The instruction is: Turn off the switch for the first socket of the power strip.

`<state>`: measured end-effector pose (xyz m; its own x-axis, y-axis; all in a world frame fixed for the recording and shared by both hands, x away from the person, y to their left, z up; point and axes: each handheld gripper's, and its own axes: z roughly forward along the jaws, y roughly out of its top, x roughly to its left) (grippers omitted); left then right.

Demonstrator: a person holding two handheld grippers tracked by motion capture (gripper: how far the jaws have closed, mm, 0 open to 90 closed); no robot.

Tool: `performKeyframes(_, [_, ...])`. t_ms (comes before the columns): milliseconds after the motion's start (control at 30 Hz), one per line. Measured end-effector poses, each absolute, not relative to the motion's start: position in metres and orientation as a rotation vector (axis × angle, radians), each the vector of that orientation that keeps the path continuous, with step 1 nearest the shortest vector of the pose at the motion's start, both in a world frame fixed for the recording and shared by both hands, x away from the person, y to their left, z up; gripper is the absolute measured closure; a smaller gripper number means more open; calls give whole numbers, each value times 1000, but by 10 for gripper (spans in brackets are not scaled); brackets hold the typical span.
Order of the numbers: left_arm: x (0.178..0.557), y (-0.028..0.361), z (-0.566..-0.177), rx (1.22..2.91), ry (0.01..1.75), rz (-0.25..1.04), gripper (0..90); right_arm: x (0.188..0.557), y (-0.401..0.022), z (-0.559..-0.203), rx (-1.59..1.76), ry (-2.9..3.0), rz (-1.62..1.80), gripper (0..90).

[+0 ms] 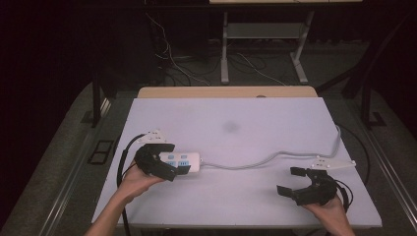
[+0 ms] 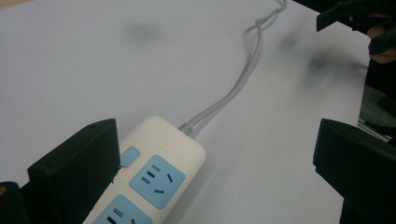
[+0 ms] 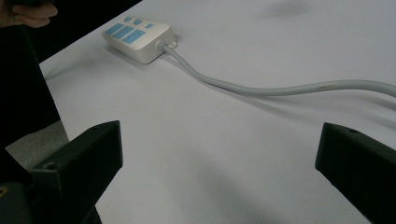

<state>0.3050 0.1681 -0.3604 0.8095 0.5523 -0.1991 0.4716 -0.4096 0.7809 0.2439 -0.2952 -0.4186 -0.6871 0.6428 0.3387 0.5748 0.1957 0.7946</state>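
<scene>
At lower left of the high view, our left tongs [image 1: 169,160] straddle the power strip [image 1: 183,161], jaws apart; right tongs [image 1: 293,181] hover spread over the worktop [image 1: 255,128], lower right. No legible writing.

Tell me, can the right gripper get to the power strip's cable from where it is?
Probably yes. The right gripper is open, and bare table lies between it and the cable.
</scene>
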Motion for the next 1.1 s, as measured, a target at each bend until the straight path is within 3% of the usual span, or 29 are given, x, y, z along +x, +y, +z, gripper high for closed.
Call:
performKeyframes(700, [335, 162, -353, 2165, 748, 105, 2, 244, -295, -419, 1213, 2387, 1526, 5])
performKeyframes(1100, [351, 165, -361, 2200, 761, 67, 93, 244, -295, -420, 1211, 2391, 1526, 5])
